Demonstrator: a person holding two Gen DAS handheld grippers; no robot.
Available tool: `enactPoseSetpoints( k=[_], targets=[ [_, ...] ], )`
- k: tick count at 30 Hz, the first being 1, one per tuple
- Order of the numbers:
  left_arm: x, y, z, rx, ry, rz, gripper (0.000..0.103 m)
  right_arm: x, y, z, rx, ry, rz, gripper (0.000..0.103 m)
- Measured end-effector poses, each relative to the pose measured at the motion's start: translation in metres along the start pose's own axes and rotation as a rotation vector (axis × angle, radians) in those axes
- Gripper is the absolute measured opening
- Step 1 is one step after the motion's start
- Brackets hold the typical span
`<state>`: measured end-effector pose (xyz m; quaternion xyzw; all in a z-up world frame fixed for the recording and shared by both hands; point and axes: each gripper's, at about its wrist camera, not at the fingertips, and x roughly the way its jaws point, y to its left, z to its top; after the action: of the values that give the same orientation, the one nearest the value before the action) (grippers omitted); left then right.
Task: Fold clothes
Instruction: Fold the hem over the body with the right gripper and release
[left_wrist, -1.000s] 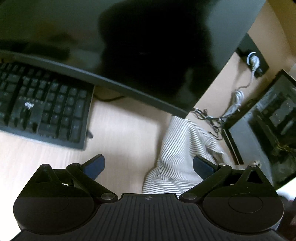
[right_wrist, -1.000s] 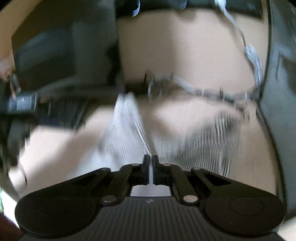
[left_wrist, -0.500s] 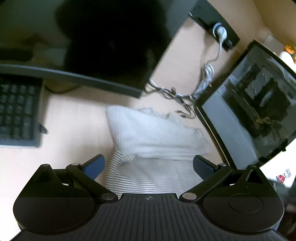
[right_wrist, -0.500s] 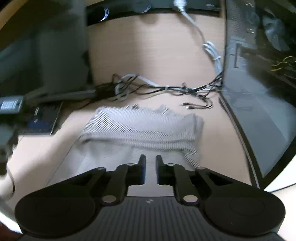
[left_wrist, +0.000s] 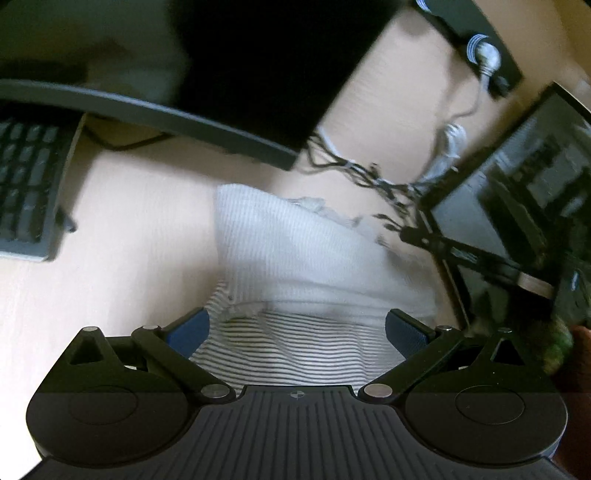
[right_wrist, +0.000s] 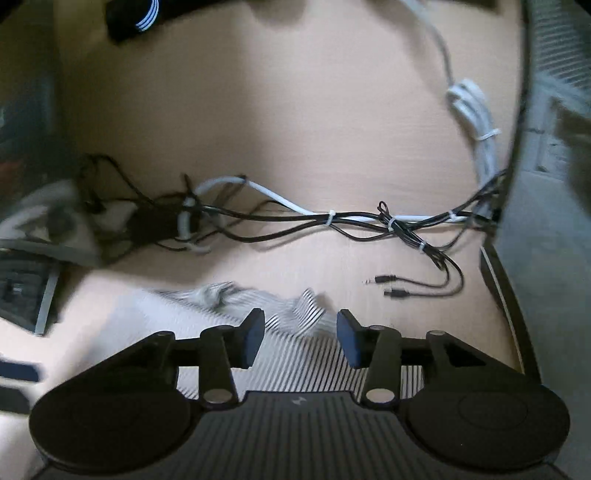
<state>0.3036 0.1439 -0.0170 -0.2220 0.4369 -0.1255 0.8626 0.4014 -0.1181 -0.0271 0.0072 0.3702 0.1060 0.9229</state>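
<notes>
Striped shirt (right_wrist: 295, 354) lies on the desk (right_wrist: 295, 110) just under the right gripper (right_wrist: 300, 338), jaws just opening, nothing pinched. Left gripper (left_wrist: 297, 328) spread too. Soft, floppy stuff, so I'd pinch an edge.

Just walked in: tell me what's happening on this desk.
A person is folding a striped garment on a wooden desk, with a handheld tool in each hand. The top part is already folded over. The right tool has just been opening, its pads clear of the cloth below; the left tool hangs wide open over the near edge. Neither holds anything. A keyboard, monitor and loose cables crowd the garment.
</notes>
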Motion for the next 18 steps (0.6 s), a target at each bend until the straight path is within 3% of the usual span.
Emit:
enactPoseSetpoints(
  k=[4,5,9,10,13,18],
  targets=[
    [-0.005,0.011,-0.002,-0.055,-0.002,0.064,0.103,0.056,-0.011,0.006,0.039,0.062,0.010,0.034],
    [-0.007,0.014,-0.003,-0.070,-0.004,0.076,0.103,0.066,-0.013,0.005,0.046,0.074,0.026,0.028],
    [-0.011,0.027,-0.006,-0.120,-0.006,0.098,0.103,0.075,-0.010,-0.003,-0.009,0.052,0.084,0.016],
    [-0.012,0.031,-0.006,-0.130,-0.007,0.100,0.103,0.072,-0.009,-0.003,-0.017,0.042,0.089,0.009],
    [-0.018,0.040,-0.005,-0.143,-0.017,0.104,0.103,0.042,-0.003,0.000,-0.057,-0.020,0.098,0.007],
    [-0.042,0.054,0.004,-0.125,-0.070,0.080,0.103,-0.069,0.017,-0.021,-0.095,-0.111,0.158,0.007]
  ],
)
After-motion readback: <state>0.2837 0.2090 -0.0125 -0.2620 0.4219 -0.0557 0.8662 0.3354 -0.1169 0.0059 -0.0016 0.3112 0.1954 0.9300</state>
